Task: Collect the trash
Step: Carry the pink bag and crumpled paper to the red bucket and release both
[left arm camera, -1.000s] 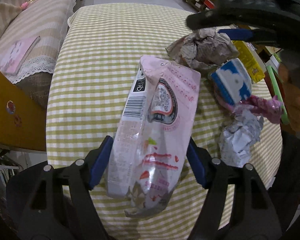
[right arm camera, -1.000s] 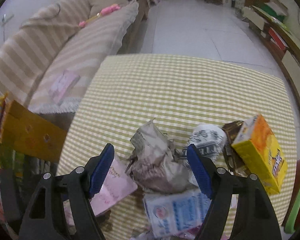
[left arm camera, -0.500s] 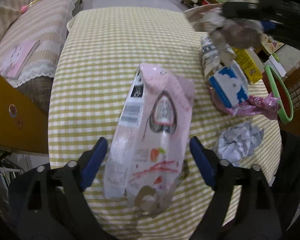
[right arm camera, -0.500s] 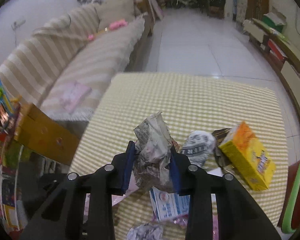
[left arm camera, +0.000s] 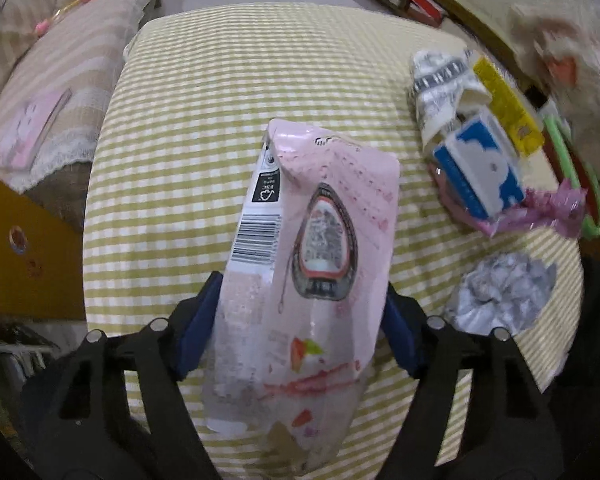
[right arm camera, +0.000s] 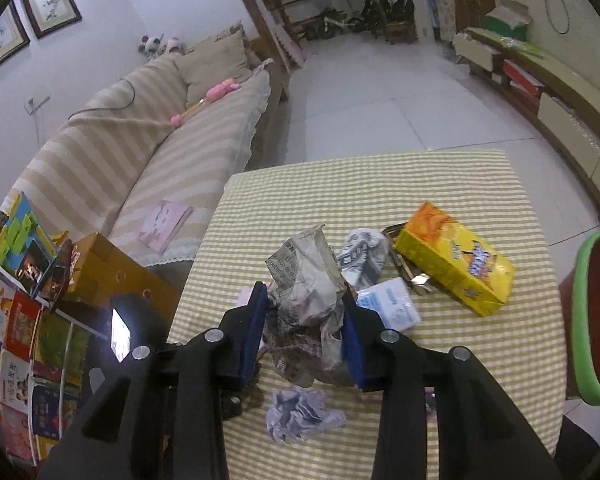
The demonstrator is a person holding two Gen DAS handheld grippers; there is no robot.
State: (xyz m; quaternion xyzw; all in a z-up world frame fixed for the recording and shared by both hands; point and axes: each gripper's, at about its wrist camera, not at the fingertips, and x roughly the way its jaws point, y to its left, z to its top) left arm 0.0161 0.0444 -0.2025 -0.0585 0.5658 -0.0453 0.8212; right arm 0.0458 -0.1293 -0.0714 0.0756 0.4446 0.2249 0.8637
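My left gripper [left arm camera: 300,320] is shut on a flattened pink milk carton [left arm camera: 312,248] and holds it above the checked tablecloth [left arm camera: 188,128]. My right gripper [right arm camera: 306,320] is shut on a crumpled newspaper ball [right arm camera: 308,280], lifted well above the table. On the table lie a yellow box [right arm camera: 456,264], a blue-and-white carton [left arm camera: 480,172], a crushed printed paper cup [left arm camera: 440,84], a pink wrapper [left arm camera: 548,208] and a crumpled white paper [left arm camera: 500,292], the last also in the right wrist view [right arm camera: 300,420].
A green-rimmed red bin [right arm camera: 596,320] stands past the table's right edge. A striped sofa [right arm camera: 160,140] with a pink book [right arm camera: 164,220] is on the left. A yellow wooden piece [left arm camera: 20,240] and shelves of books [right arm camera: 12,340] lie at lower left.
My right gripper closed on the newspaper ball and lifted it high off the table. My left gripper closed on the pink carton, which stays over the near table edge.
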